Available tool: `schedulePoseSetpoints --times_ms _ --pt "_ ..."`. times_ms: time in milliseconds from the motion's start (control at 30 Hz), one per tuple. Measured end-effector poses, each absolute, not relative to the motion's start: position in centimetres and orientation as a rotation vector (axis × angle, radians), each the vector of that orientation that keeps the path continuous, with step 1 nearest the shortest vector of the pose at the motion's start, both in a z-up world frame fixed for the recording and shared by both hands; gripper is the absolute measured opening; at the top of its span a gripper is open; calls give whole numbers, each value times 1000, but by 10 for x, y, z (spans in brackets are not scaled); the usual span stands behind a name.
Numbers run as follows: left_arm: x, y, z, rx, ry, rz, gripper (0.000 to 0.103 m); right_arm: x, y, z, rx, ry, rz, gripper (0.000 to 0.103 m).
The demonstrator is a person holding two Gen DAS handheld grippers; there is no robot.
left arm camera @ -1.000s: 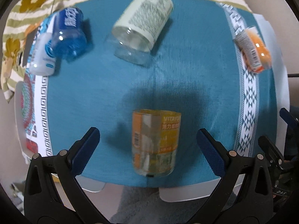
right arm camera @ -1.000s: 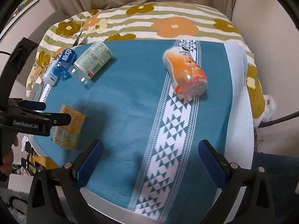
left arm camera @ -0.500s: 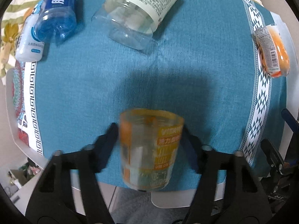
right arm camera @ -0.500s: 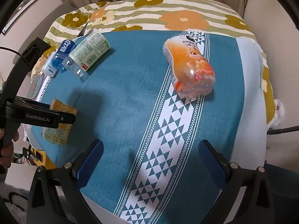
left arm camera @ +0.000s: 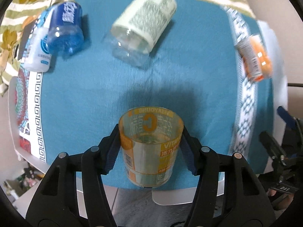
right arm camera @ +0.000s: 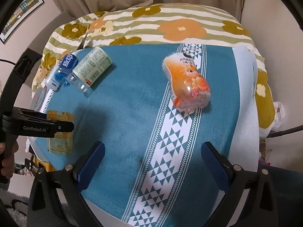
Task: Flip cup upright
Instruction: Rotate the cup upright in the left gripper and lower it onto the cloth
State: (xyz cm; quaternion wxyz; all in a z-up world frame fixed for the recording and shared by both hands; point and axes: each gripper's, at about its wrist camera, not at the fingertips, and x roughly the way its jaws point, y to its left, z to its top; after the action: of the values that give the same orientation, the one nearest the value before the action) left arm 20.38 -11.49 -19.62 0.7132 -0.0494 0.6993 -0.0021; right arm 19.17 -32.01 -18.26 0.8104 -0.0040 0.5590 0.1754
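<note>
One transparent plastic cup with orange and yellow printed labels (left arm camera: pixel 150 147) sits pinched between the blue pads of the left claw (left arm camera: pixel 150 145), near the front edge of the teal patterned cloth (left arm camera: pixel 94 94) that covers the tabletop. In the left wrist view its open rim faces away from the camera toward the cloth ahead; in the right wrist view the same cup (right arm camera: pixel 59 132) looks close to vertical, though whether its base touches the cloth or hangs just above it is hard to tell. The right claw (right arm camera: pixel 151 158) hovers over the white triangle band of the cloth with its jaws wide apart, gripping nothing.

Slipping is the main risk: the cup wall is smooth, thin plastic, and a tilt during release could let it roll off the near edge, which lies just beside it. Squeezing harder may buckle the wall instead.

Farther back lie a clear bottle with a pale printed label (left arm camera: pixel 142 28), a blue bottle (left arm camera: pixel 65 30) beside a white one, and an orange snack pack (right arm camera: pixel 186 83), all well apart from the cup.
</note>
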Motion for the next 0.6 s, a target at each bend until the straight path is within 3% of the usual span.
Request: schedulePoseSetpoints --times_ms 167,367,600 --pt "187 -109 -165 -104 1298 -48 63 184 -312 -174 -1 1172 374 101" --pt "179 -105 -175 -29 981 -69 63 173 -305 -181 -3 1159 356 101" --pt "181 -101 -197 -16 874 -77 63 163 -302 -195 -27 1158 334 101"
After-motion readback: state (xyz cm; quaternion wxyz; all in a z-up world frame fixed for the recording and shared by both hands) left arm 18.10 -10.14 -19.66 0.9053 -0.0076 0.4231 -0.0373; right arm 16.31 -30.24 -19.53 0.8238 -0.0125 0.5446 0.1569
